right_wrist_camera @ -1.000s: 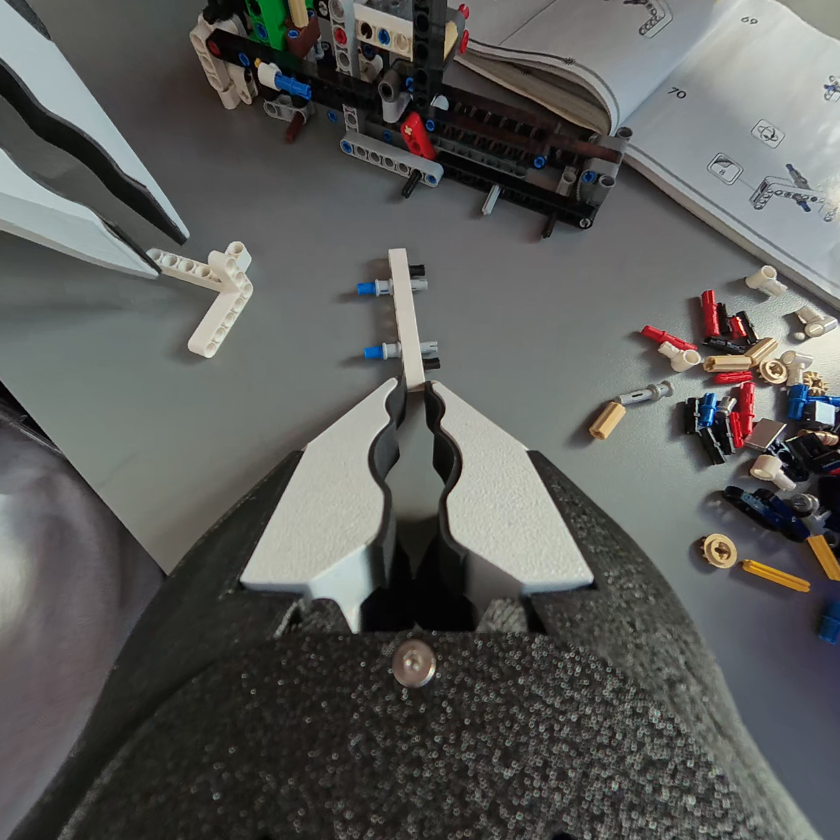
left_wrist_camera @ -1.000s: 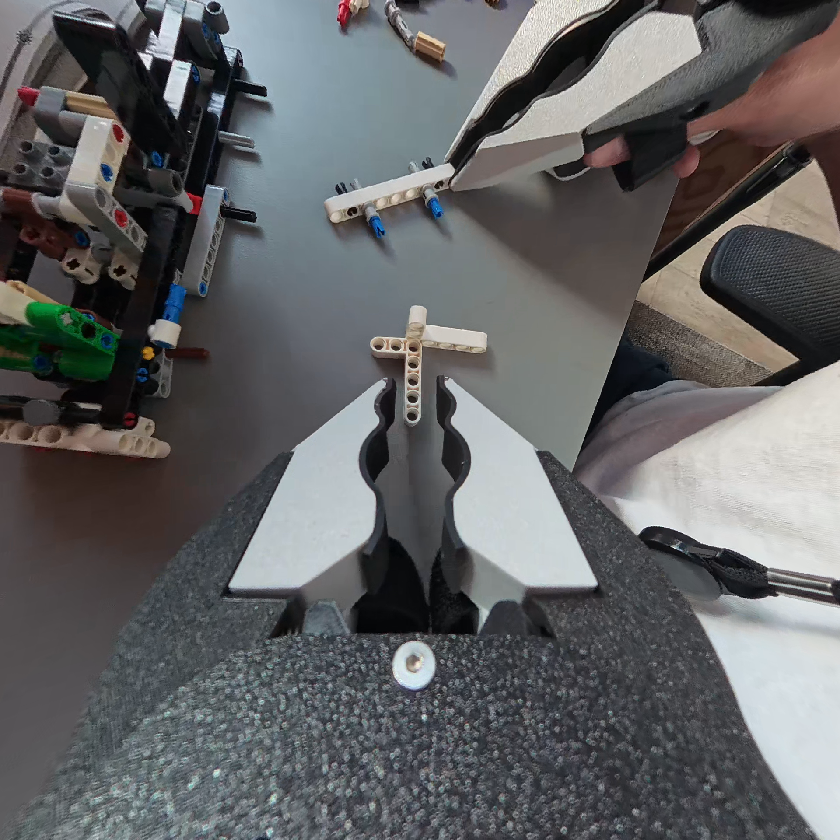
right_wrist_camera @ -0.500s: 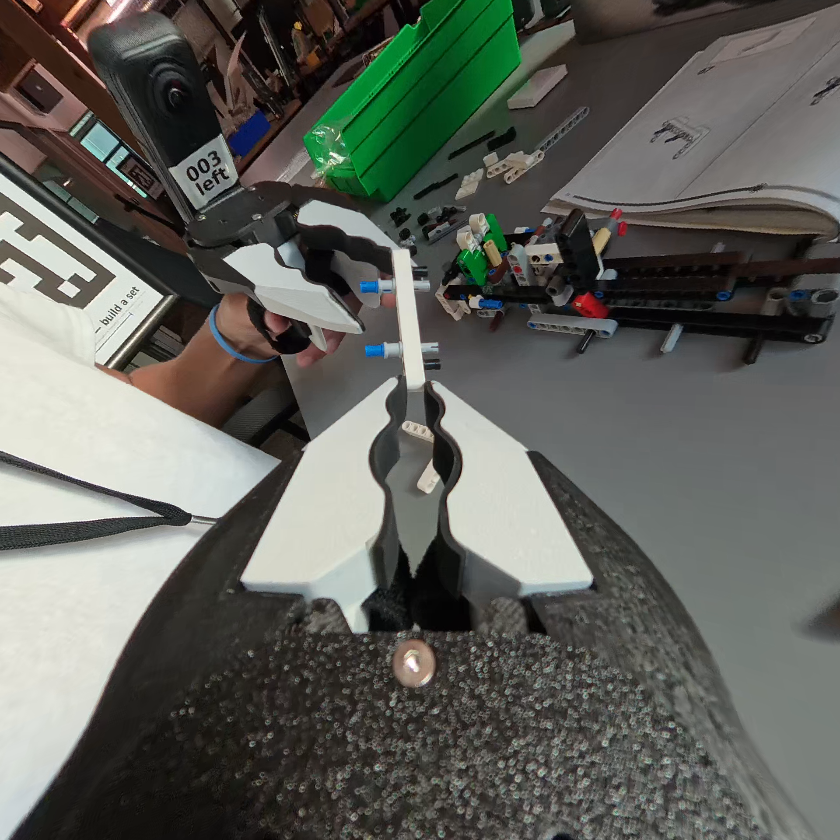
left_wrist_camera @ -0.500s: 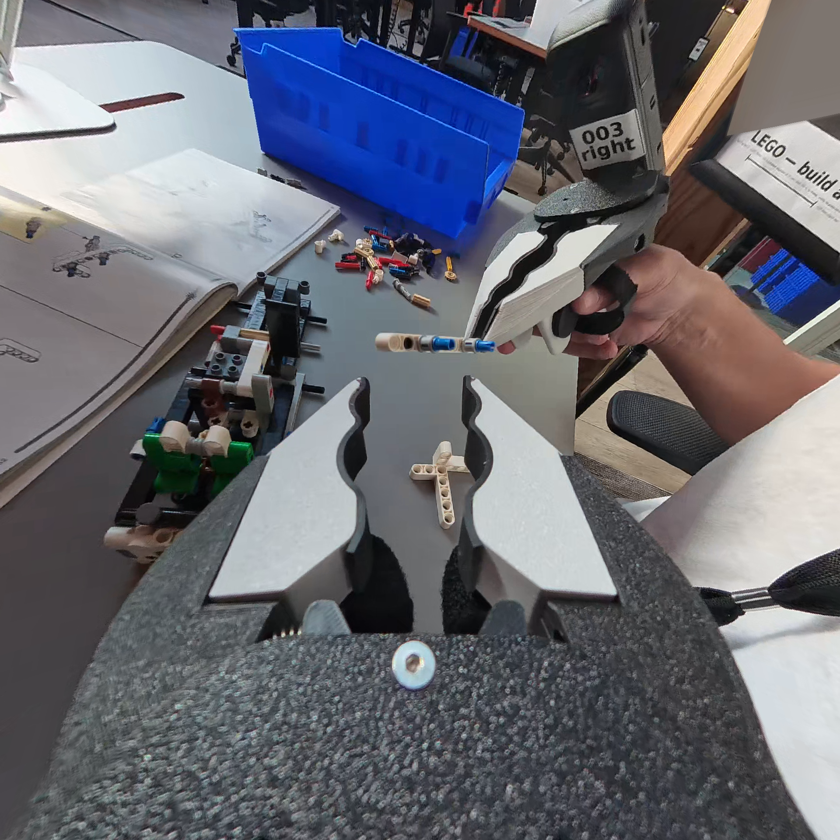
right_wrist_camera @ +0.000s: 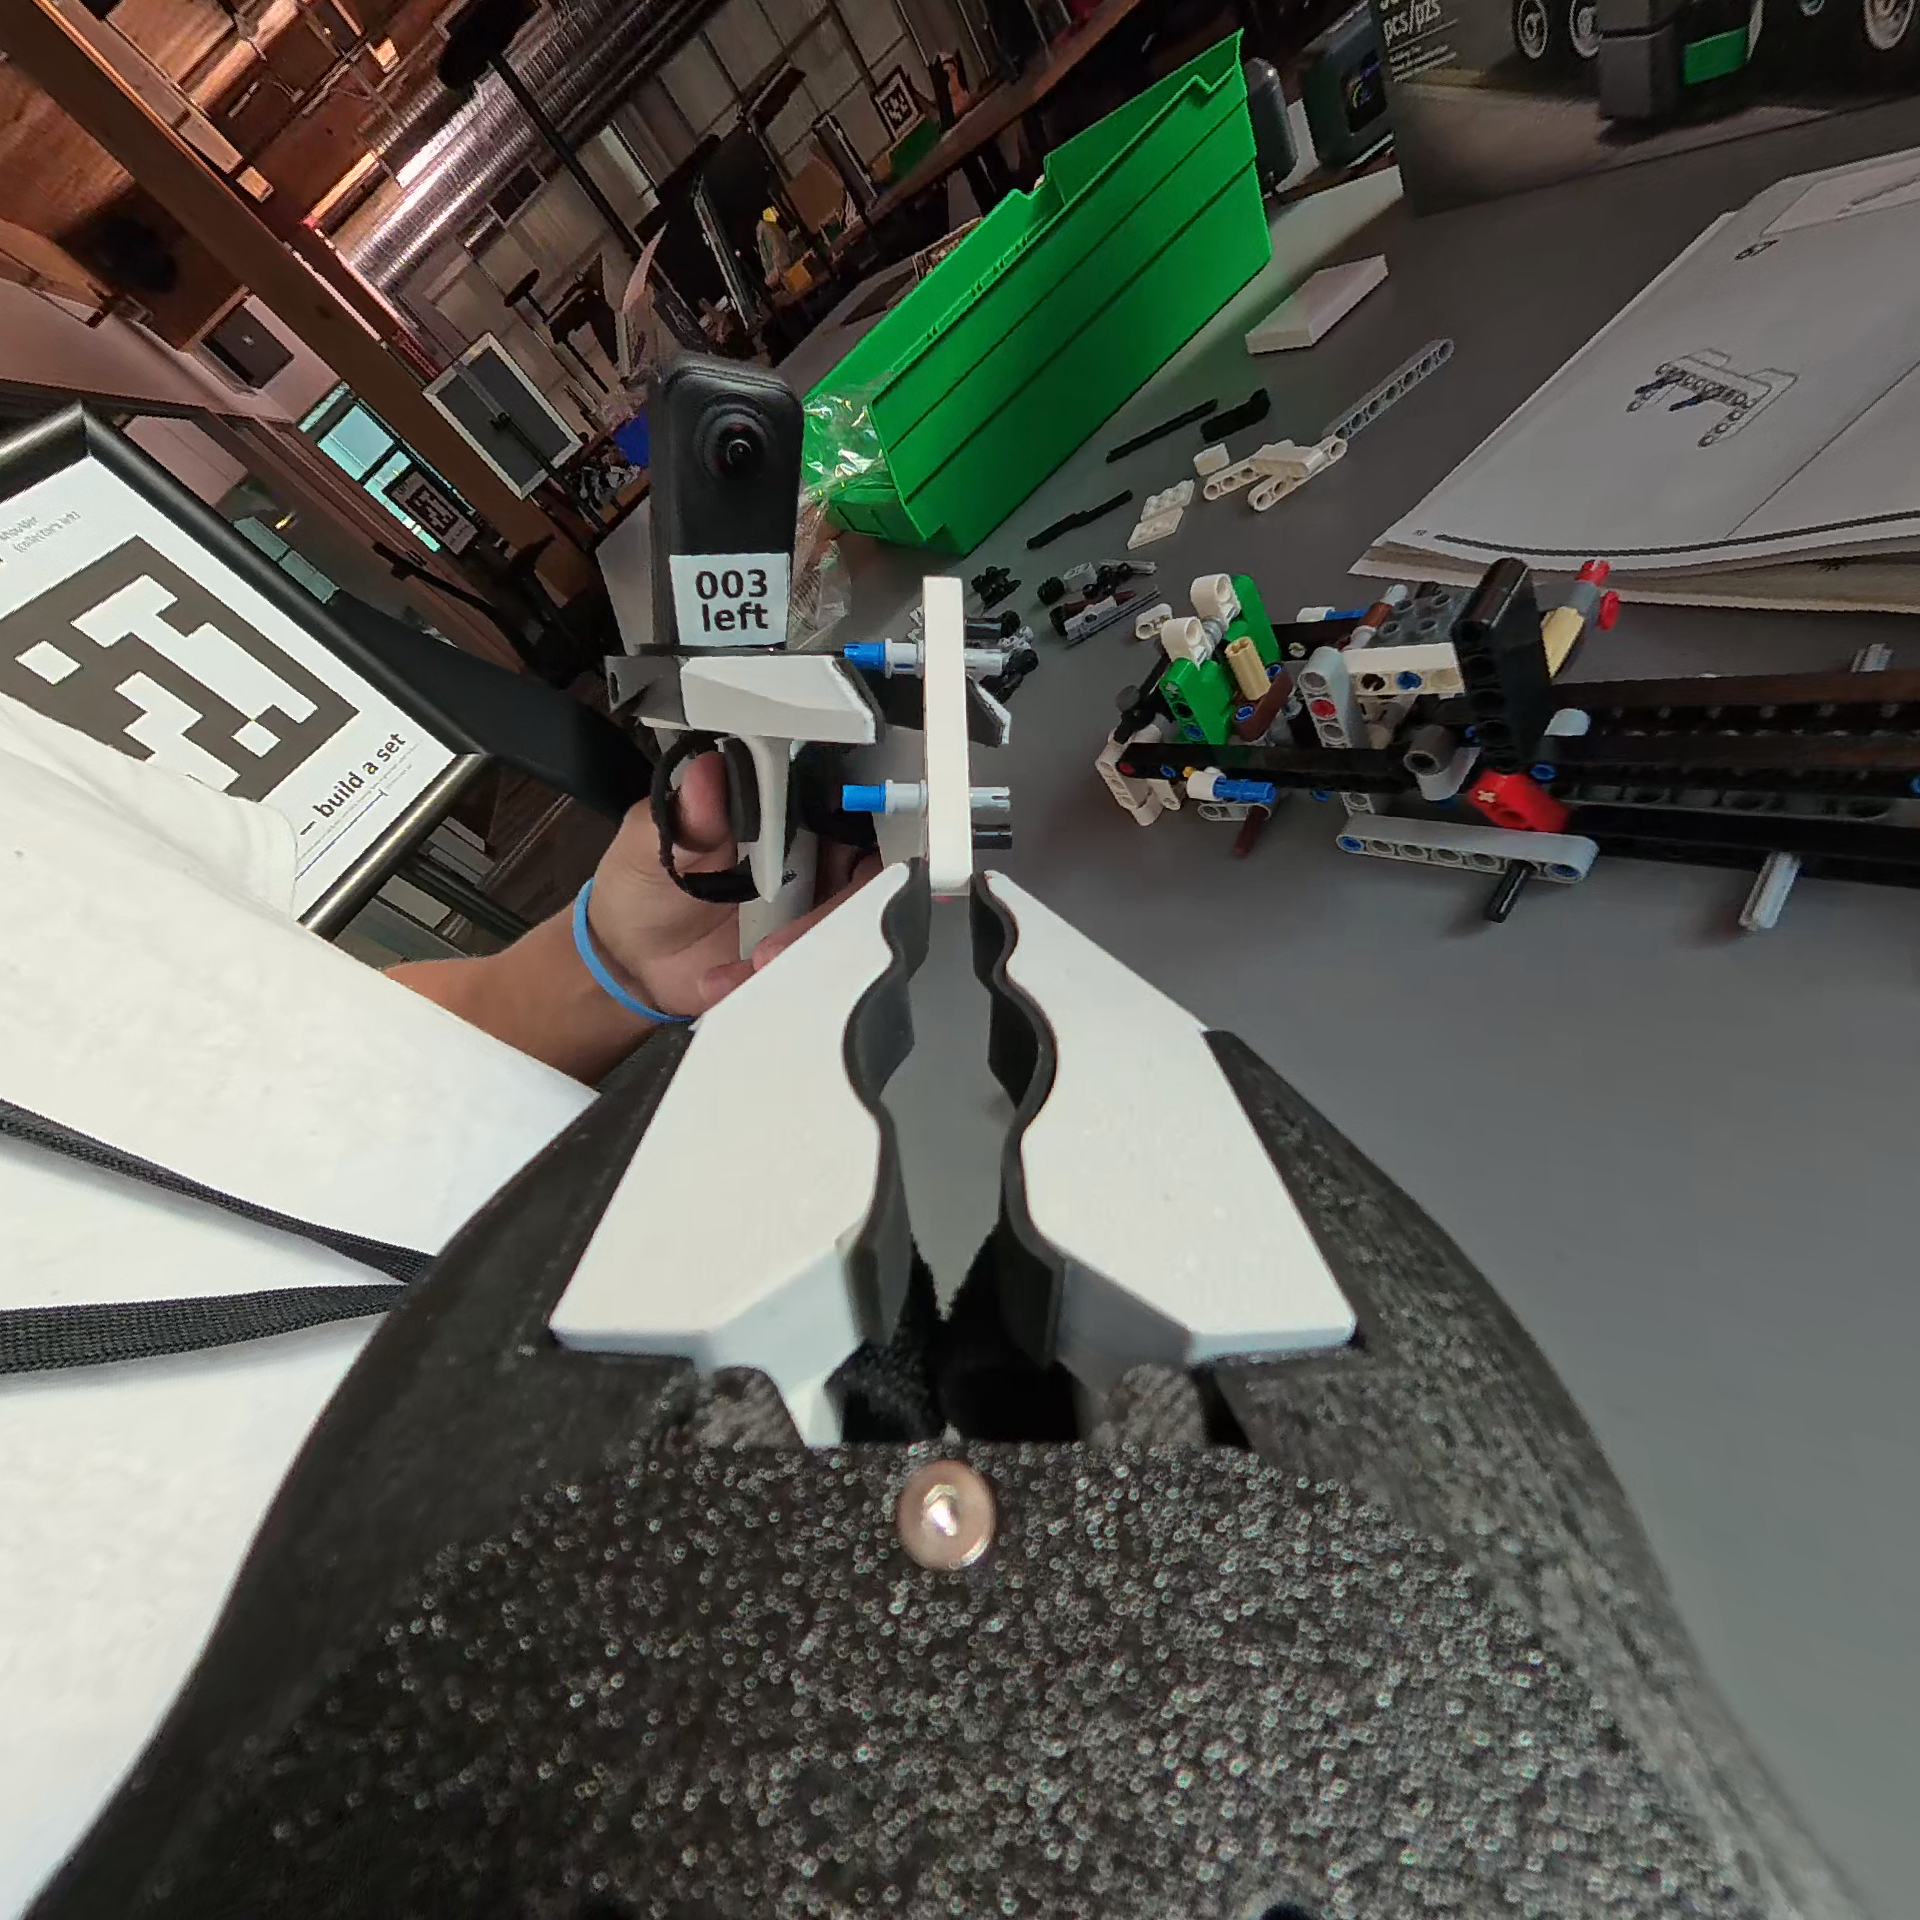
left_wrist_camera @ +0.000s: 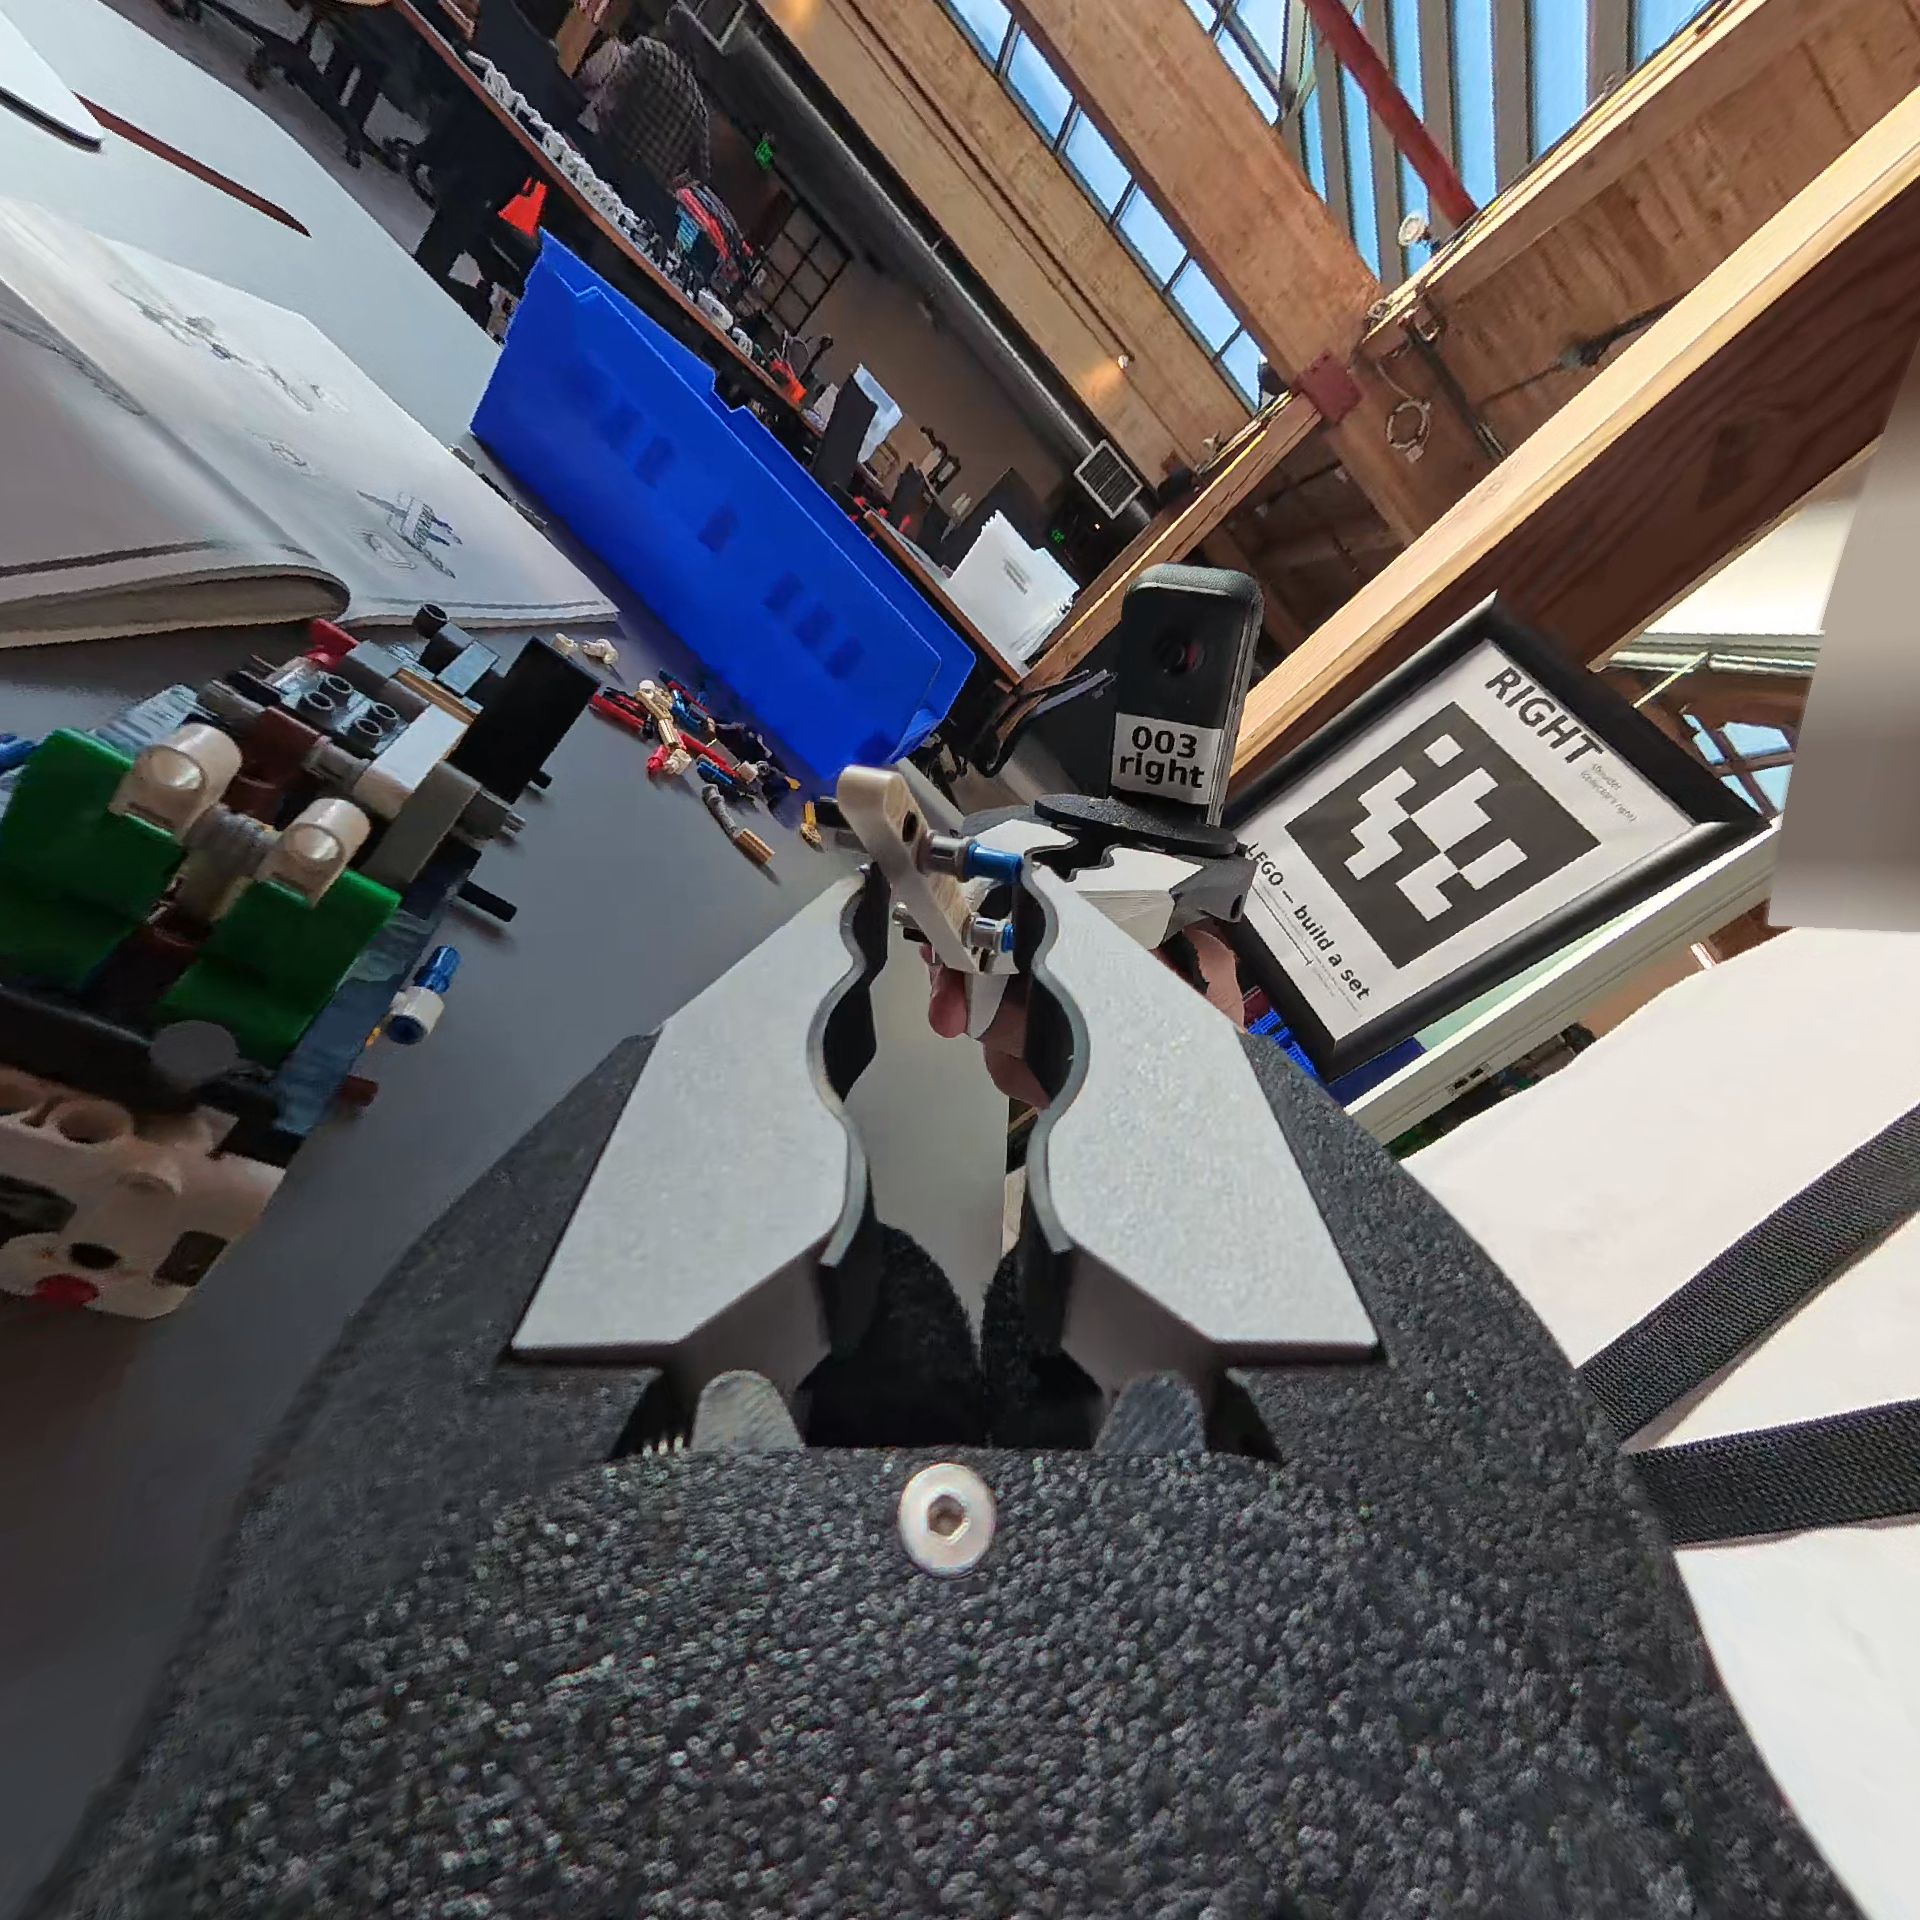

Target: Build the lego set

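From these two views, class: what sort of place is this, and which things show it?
Probably a large open workshop or lab. Timber beams and high windows overhead, long worktables with parts bins, and framed marker boards all suggest it.

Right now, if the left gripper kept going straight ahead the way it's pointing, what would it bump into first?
Probably the white beam with blue pins that the right gripper holds up. It sits between the open tips of the left gripper, though depth is hard to judge.
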Demonstrator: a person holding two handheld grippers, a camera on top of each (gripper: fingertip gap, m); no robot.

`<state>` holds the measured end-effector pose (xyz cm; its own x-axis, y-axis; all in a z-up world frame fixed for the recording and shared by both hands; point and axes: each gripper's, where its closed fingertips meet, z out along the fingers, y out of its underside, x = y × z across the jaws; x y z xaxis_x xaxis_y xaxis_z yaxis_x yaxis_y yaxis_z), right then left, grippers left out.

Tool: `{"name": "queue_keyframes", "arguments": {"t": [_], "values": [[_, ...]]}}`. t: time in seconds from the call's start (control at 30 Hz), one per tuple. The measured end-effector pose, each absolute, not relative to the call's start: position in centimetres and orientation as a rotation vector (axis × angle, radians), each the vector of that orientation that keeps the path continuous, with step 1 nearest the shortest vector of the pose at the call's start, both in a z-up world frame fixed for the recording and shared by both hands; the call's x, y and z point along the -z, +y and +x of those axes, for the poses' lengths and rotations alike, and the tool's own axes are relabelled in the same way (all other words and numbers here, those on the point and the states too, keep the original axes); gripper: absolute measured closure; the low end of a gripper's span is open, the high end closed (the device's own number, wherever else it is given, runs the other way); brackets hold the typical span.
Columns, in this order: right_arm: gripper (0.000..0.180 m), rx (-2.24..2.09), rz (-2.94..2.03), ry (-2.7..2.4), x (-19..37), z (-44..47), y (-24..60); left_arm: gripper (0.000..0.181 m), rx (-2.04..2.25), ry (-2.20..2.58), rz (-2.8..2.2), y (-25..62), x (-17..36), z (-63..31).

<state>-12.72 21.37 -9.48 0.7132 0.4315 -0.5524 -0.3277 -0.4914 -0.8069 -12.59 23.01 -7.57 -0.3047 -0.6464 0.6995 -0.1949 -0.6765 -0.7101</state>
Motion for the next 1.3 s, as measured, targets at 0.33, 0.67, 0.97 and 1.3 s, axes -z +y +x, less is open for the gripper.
{"name": "queue_keyframes", "arguments": {"t": [0.33,0.67,0.97,1.3], "values": [[0.174,-1.064,-1.794,-0.045,8.7,-13.3,20.9,0.16,2.297,0.921,-1.555,22.3,6.4,-13.1],[0.174,-1.14,-1.644,0.084,7.5,-12.8,21.3,0.161,2.264,0.837,-1.533,22.7,6.0,-13.1],[0.174,-1.032,-1.673,0.026,7.7,-13.6,21.4,0.177,2.244,0.81,-1.521,22.9,5.8,-13.0],[0.147,-0.617,-2.007,-0.12,12.2,-12.2,18.3,0.176,2.204,1.114,-1.302,24.1,3.2,-15.9]]}}
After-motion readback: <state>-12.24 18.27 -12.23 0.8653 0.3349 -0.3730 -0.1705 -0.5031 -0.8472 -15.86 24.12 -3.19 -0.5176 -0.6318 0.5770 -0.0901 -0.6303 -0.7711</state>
